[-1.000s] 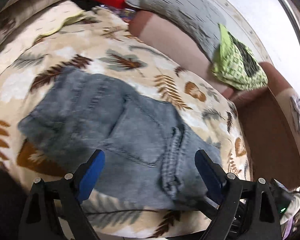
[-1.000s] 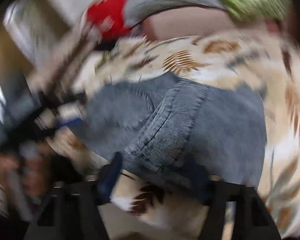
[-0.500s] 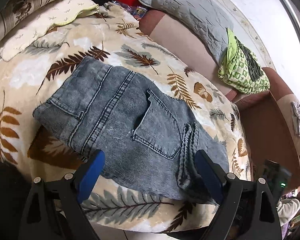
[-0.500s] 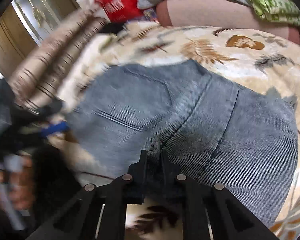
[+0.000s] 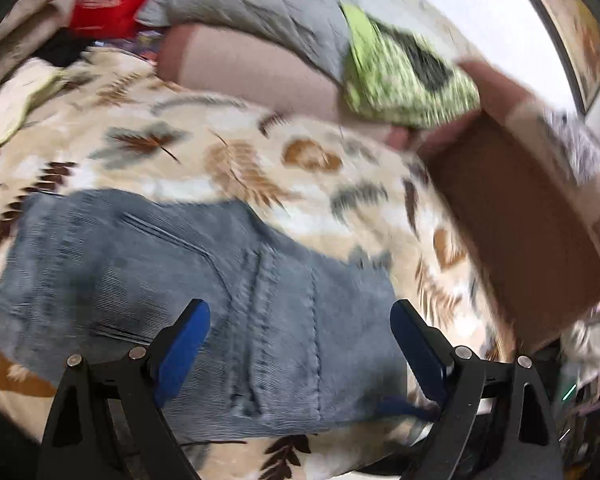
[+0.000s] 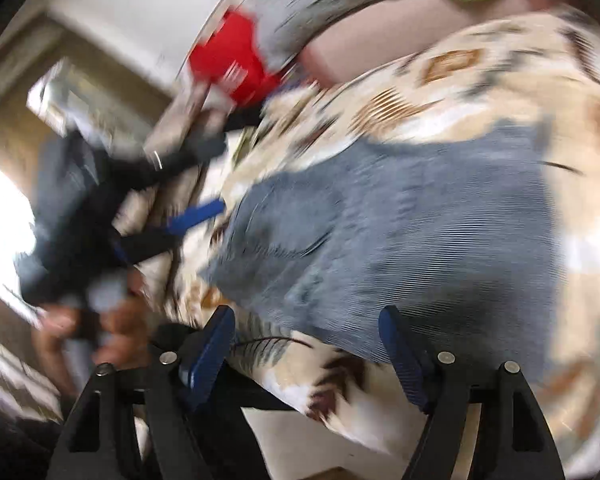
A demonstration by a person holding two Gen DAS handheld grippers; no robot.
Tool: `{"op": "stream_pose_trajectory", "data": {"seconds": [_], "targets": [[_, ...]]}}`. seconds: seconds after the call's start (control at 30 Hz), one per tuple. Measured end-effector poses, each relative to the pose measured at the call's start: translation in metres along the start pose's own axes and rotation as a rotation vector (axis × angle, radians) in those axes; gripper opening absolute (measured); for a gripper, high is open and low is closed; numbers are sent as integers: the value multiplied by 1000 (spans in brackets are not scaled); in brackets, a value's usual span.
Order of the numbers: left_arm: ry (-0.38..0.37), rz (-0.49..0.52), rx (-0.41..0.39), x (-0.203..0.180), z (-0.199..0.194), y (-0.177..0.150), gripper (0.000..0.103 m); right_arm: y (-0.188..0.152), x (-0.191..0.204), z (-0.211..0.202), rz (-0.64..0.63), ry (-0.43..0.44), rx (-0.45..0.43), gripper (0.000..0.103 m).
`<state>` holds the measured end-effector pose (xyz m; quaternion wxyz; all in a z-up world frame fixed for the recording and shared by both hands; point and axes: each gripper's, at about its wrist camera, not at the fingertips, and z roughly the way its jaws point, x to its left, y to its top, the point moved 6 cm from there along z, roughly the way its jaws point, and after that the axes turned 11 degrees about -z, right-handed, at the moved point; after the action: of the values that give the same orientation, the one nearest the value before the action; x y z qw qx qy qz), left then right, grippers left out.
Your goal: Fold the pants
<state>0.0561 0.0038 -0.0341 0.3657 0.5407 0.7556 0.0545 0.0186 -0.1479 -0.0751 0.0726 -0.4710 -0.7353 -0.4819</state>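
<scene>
The blue-grey denim pants (image 5: 204, 292) lie folded flat on a cream leaf-print blanket (image 5: 228, 160); they also show in the right wrist view (image 6: 412, 232). My left gripper (image 5: 300, 340) is open and empty, its blue pads (image 5: 182, 344) hovering over the near edge of the pants. My right gripper (image 6: 308, 344) is open and empty, just off the near edge of the pants. The left gripper also shows in the right wrist view (image 6: 172, 224), blurred, at the left. Both views are motion-blurred.
A brown sofa back (image 5: 252, 72) carries a grey pillow (image 5: 260, 4), a red bag (image 5: 104, 0) and a green patterned cloth (image 5: 404, 76). A brown armrest (image 5: 520, 220) stands at the right. The blanket's near edge drops off below the grippers.
My right gripper has let go of the pants' seam and opened, pulling back. My left gripper stayed open and swung lower and closer over the pants. The pants lie flatter.
</scene>
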Motion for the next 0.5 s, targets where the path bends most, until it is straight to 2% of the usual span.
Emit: {"op": "stream_pose_trajectory", "data": {"seconds": [0.1,0.17,0.2,0.27,0.3,0.37,0.43,0.47,0.5], "targets": [[121,59,133,9,51,-31,91,12,-51,-40,139,-57,-81,77],[233,121,227,22,80,-54,90,25,-77,-50,190,-94,-111,78],[263,212,184,20,83,-60,91,38,-92,-49,210,-79,-109,78],[305,286,172,15,81,-67,91,58,-110,-38,239,-58,-101,78],[307,278,170,14,80,-67,91,66,-116,-30,236,-58,-81,77],[296,259,175,17,80,-64,92,86,-135,1,204,-125,10,74],[301,273,169,16,80,-65,92,89,-156,35,259,-130,107,42],[304,283,164,15,79,-65,92,88,-163,46,272,-141,137,15],[301,290,159,15,78,-66,92,87,-169,58,251,-190,182,13]]}}
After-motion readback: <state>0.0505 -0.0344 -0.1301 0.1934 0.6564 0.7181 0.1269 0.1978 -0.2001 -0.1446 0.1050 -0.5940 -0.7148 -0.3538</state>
